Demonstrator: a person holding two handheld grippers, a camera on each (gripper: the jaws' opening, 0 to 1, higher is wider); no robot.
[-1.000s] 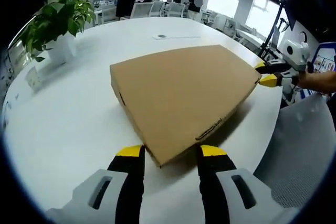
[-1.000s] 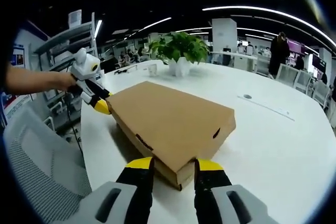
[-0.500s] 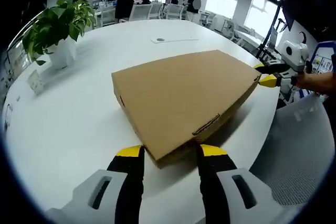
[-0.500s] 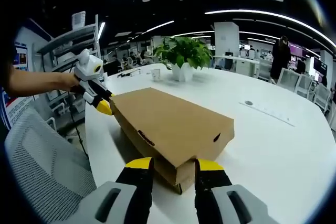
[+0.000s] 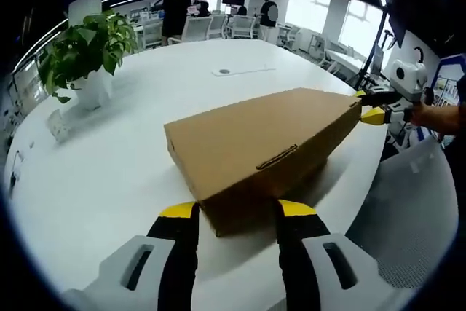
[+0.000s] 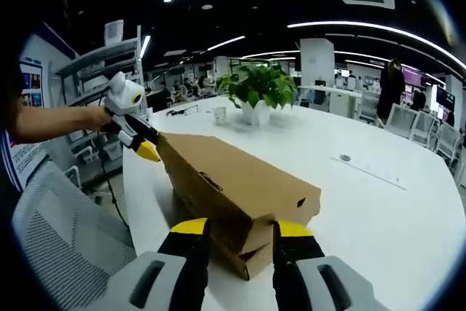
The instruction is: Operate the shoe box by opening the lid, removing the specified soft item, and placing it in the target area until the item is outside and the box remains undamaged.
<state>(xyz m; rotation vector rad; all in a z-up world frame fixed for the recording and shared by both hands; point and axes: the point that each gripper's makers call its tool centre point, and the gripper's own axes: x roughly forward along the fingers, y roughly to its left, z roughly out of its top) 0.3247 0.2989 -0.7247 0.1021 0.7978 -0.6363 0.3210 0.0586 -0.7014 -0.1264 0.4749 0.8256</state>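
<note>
Two grippers worked the cardboard shoe box point(image 5: 255, 152) from its two ends: the left gripper point(image 5: 237, 210) and the right gripper point(image 6: 239, 229) each stood with jaws apart around a near corner. The box lay by the white tabletop's point(image 5: 109, 165) near edge, its long axis running along that edge from one gripper to the other. Its lid point(image 6: 233, 180) was tilted up, a gap showing beneath. A potted plant point(image 5: 84, 52) stood well apart near the far edge.

We see a large white round table point(image 5: 145, 151). On it stands a brown cardboard shoe box point(image 5: 255, 147) near the edge. A potted plant point(image 5: 84, 52) in a white pot stands farther away, with a small white cup point(image 6: 220, 114) beside it.
</note>
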